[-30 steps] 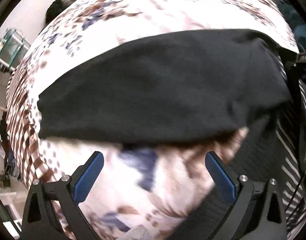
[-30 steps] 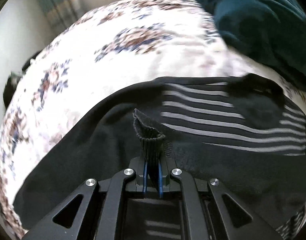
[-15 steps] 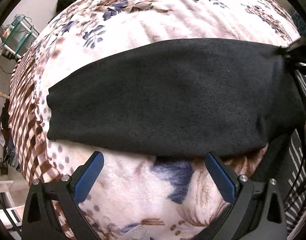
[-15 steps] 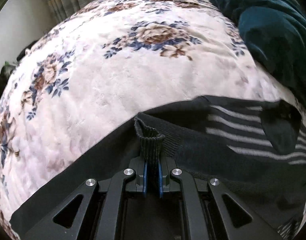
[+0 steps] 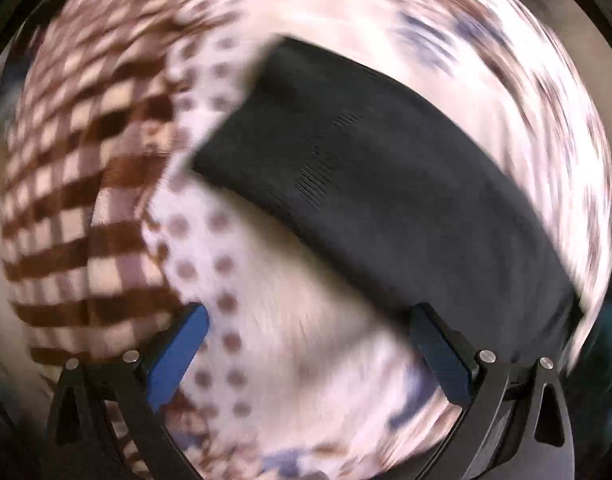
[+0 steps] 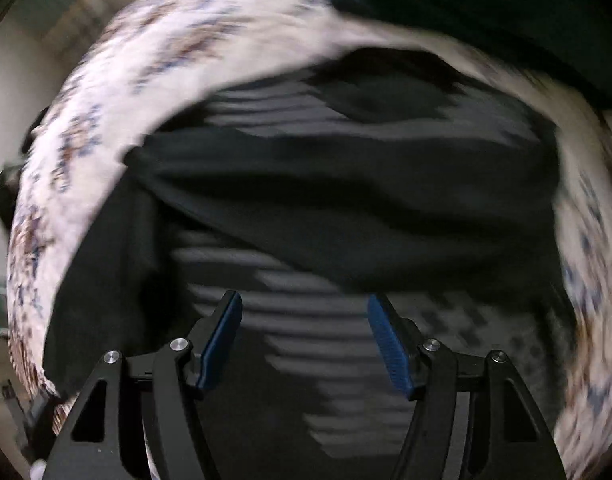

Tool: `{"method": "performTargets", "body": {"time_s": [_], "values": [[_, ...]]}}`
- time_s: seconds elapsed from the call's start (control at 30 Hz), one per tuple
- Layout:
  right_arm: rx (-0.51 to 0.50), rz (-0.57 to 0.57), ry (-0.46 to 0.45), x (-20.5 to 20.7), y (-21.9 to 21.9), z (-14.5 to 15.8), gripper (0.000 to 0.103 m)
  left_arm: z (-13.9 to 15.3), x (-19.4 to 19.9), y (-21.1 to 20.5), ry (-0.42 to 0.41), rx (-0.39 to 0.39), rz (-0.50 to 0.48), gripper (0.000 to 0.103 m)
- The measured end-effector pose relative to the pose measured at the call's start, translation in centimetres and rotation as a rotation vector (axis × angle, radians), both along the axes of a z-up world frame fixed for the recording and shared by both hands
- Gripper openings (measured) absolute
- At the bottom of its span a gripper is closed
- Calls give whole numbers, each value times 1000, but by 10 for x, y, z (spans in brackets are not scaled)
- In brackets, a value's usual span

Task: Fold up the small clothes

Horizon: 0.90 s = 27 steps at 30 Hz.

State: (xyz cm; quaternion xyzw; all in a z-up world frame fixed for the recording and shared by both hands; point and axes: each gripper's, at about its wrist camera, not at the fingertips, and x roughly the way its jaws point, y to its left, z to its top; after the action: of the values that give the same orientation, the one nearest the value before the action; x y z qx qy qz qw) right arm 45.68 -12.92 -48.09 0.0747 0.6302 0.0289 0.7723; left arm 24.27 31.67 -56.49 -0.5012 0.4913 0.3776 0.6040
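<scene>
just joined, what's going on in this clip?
A person with two handheld grippers is folding small dark clothes on a floral blanket. Both frames are motion-blurred. The left gripper is open and empty, beside a plain black garment lying flat. The right gripper is also open, holding nothing, over a black garment with grey stripes. A dark teal cloth lies beyond.

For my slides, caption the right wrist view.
Open right gripper over a black striped garment on a floral blanket.
</scene>
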Motion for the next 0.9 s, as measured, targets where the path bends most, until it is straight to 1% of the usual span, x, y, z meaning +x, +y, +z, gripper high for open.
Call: {"method": "performTargets", "body": {"time_s": [0.03, 0.07, 0.1, 0.17, 0.2, 0.23, 0.27, 0.3, 0.33, 0.4, 0.47, 0.5, 0.53, 0.6, 0.63, 0.67, 0.7, 0.77, 0.83, 0.9], "values": [[-3, -34, 19, -10, -17, -3, 68, -7, -6, 11, -25, -19, 78, 103], [-12, -58, 27, -18, -30, -5, 68, -9, -10, 18, -44, -19, 124, 103], [-42, -78, 33, -25, -43, -8, 68, -9, -13, 24, -60, -5, 166, 102], [-101, -117, 55, -34, -61, -17, 68, -7, -13, 34, -77, 56, 231, 95], [-122, -135, 63, -37, -66, -20, 68, -5, -11, 37, -75, 86, 245, 82], [-155, -155, 72, -37, -71, -22, 68, -4, -9, 41, -69, 113, 251, 58], [-185, -178, 80, -40, -76, -25, 68, -2, -5, 45, -68, 142, 242, 41], [-200, -205, 89, -43, -84, -27, 68, 2, 1, 46, -77, 173, 214, 5], [-205, -229, 101, -45, -90, -29, 68, 9, 10, 50, -72, 213, 163, 6], [-173, -271, 123, -51, -106, -36, 68, 23, 23, 52, -98, 265, 102, 6], [-161, -283, 126, -56, -121, -45, 68, 47, 42, 50, -111, 355, -7, 5], [-172, -281, 130, -55, -126, -51, 68, 60, 59, 48, -123, 389, -54, 5], [-187, -283, 134, -54, -136, -59, 68, 76, 73, 38, -127, 444, -126, 5], [-220, -308, 142, -52, -164, -75, 68, 99, 99, 35, -155, 507, -216, 5], [-247, -322, 150, -50, -179, -82, 68, 115, 113, 19, -176, 551, -279, 5], [-270, -345, 148, -50, -197, -86, 68, 131, 125, 6, -187, 577, -317, 5], [-288, -374, 135, -50, -216, -87, 67, 143, 136, -4, -207, 594, -354, 5], [-335, -401, 125, -51, -245, -88, 66, 169, 160, -40, -249, 630, -441, 5], [-350, -417, 129, -52, -268, -90, 67, 188, 179, -74, -290, 642, -518, 5], [-286, -425, 143, -56, -285, -90, 67, 208, 196, -121, -339, 647, -603, 5]]}}
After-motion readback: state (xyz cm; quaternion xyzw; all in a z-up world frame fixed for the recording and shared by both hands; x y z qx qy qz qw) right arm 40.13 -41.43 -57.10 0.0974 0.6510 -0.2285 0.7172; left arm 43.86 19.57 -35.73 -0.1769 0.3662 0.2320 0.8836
